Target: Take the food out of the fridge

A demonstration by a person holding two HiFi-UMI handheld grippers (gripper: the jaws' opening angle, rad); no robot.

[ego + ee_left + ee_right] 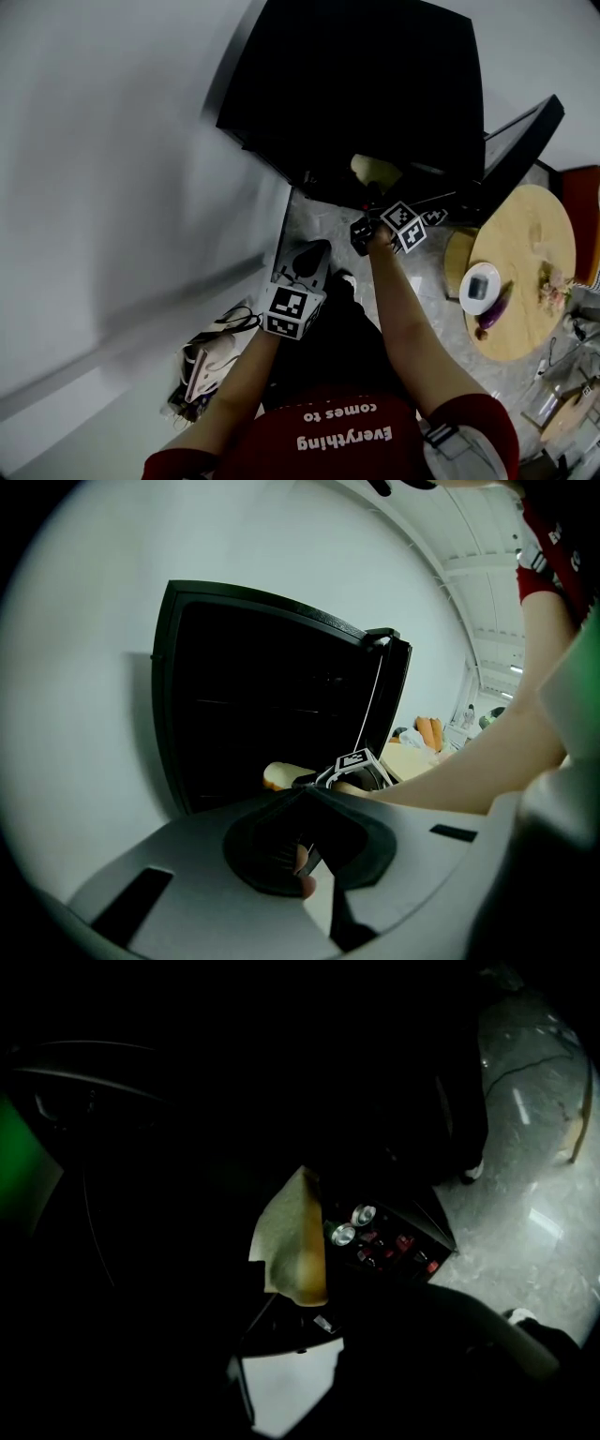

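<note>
Head view puts the right gripper (370, 220) at the mouth of the open black fridge (356, 84), its jaws spread wide with nothing held. The bread (373, 169) sits low inside, just beyond those fingertips; in the right gripper view it stands edge-on, long axis upright. The left gripper (309, 255), jaws together, hangs well back.

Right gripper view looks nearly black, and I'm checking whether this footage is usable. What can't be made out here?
- Fridge shelves: every view, darkness hides whatever sits behind the bread.
- Right tool: whether it touches the bread; right gripper view, shadow swallows its jaws.
- What lies on the plate on the table: head view, too small.
</note>
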